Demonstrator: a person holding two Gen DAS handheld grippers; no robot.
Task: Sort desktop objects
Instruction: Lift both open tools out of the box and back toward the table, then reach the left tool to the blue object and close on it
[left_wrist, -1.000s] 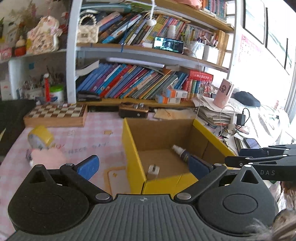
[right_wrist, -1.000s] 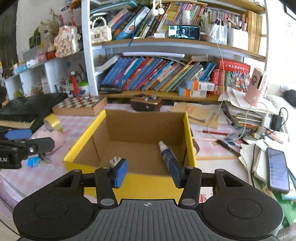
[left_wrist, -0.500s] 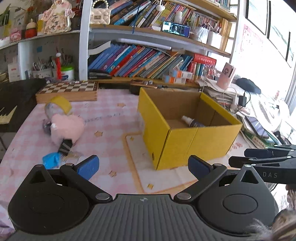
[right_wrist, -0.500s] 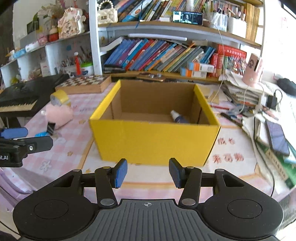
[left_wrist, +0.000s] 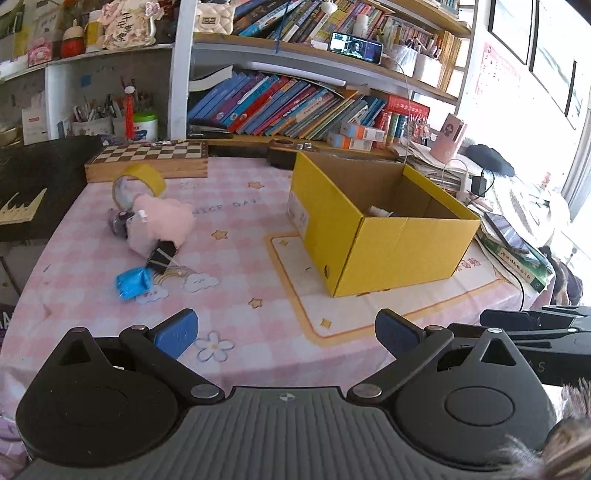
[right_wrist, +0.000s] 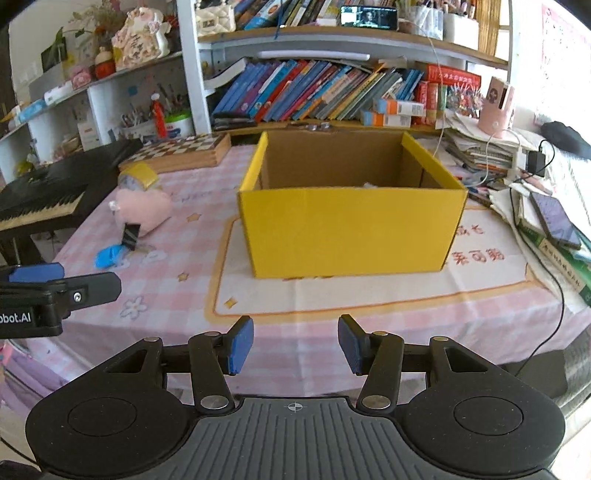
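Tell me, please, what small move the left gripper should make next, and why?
Probably reach the left gripper, open and empty, toward the blue packet on the tablecloth: it is the nearest loose item, lying outside the yellow box.

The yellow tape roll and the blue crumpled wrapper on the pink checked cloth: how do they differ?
The yellow tape roll is a rigid ring standing tilted on its edge; the blue crumpled wrapper is a soft wad lying flat. The roll sits far back by the chessboard box; the wrapper lies nearer the camera. The roll looks larger. Both lie outside the yellow cardboard box, left of it.
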